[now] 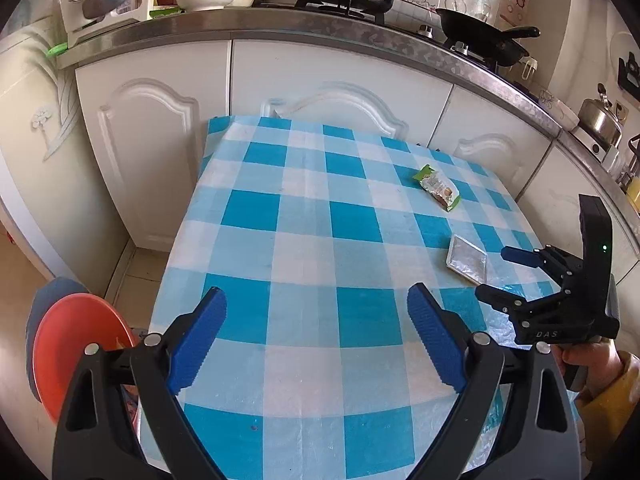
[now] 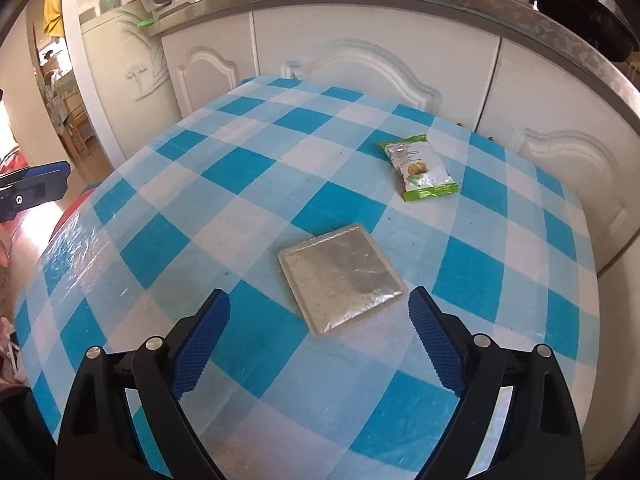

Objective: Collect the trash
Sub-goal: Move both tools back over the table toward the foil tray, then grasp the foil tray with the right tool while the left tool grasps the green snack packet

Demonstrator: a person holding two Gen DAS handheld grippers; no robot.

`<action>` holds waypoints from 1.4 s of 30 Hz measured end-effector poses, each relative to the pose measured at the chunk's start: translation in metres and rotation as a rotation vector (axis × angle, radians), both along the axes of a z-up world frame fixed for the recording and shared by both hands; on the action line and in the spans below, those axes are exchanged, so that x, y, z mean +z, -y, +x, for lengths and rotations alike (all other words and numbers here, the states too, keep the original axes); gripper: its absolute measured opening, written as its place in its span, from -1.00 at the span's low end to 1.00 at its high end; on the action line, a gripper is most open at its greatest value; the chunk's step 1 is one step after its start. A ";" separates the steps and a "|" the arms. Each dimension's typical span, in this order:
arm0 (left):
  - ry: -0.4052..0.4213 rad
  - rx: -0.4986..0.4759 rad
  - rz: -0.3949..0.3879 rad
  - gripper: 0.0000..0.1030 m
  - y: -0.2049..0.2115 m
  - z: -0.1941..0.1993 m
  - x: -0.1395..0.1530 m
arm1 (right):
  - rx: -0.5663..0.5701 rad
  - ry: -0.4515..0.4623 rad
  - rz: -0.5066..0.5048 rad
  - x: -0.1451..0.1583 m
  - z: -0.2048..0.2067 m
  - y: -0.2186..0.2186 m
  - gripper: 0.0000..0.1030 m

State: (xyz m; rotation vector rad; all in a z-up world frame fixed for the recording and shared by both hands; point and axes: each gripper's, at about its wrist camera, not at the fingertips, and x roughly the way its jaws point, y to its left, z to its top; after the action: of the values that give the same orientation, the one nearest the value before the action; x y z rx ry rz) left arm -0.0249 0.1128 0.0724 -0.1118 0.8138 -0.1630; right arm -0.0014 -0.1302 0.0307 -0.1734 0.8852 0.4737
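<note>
White cabinets (image 1: 152, 140) run across the back, and in front of them sits the table (image 1: 304, 240) in its blue check cloth. Down at 8 o'clock in the left view, an orange bin (image 1: 76, 344) waits beside the table edge. Left gripper (image 1: 316, 340) hangs released over bare cloth, holding nothing. Right gripper (image 2: 319, 340) is spread wide too, the flat silver packet (image 2: 340, 276) lying just ahead at 12 o'clock. Beyond it, towards 1 o'clock, lies 1 green snack wrapper (image 2: 418, 168), well apart.
</note>
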 end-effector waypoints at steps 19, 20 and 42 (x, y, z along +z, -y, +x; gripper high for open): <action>-0.055 -0.057 -0.112 0.79 0.041 0.069 -0.019 | 0.023 -0.005 -0.018 -0.022 0.033 0.004 0.49; -0.058 -0.061 -0.117 0.79 0.046 0.075 -0.020 | 0.022 -0.001 -0.016 -0.022 0.032 0.005 0.46; -0.136 -0.118 -0.158 0.79 0.188 0.204 -0.045 | -0.329 -0.048 0.328 -0.023 0.016 0.100 0.26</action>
State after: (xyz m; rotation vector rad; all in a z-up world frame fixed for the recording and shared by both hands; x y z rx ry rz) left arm 0.1786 -0.0748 0.0271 -0.2256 0.9436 -0.3341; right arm 0.0145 -0.2303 0.0075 0.2821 0.8509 0.3096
